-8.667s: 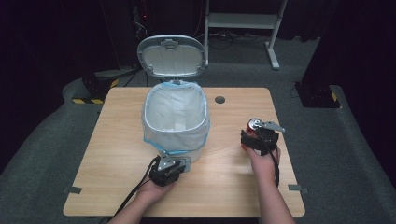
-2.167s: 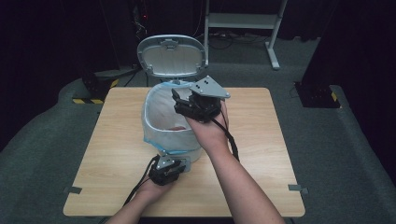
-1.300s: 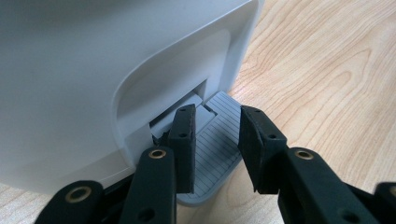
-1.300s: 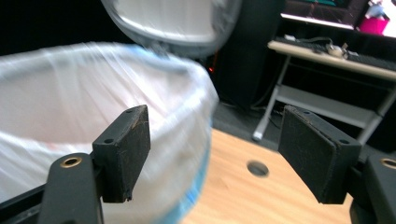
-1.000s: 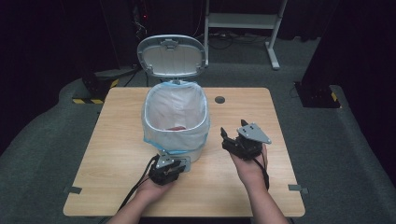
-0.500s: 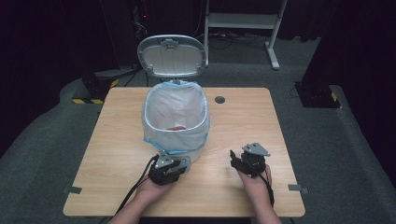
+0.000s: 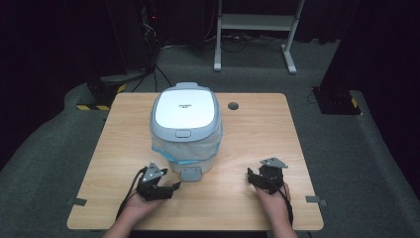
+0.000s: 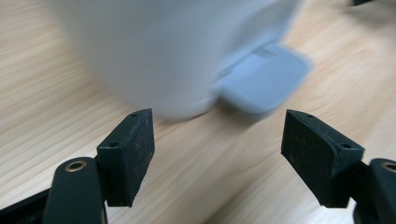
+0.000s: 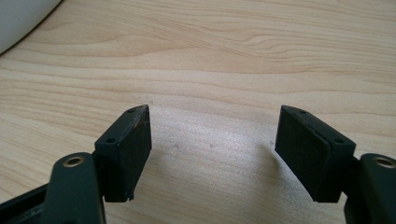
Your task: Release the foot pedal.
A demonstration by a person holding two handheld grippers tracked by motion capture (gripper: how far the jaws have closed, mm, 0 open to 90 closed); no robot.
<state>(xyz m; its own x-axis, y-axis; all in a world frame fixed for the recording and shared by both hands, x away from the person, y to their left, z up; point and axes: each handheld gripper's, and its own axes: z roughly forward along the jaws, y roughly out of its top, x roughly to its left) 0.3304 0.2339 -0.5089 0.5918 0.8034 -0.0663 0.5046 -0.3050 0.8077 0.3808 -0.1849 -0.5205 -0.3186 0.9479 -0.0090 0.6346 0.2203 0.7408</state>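
The lidded pedal bin (image 7: 185,126) stands at table centre, both tongs wide and empty, the left gripper (image 7: 166,187) at its 7 o'clock beside the pedal (image 7: 190,174), which a careless nudge could depress, the right gripper (image 7: 257,178) at 4 o'clock

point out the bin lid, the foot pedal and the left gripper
bin lid (image 7: 184,110), high view, middle of its white top panel
foot pedal (image 7: 190,174), high view, flat grey pad
left gripper (image 7: 174,187), high view, between its jaw tips
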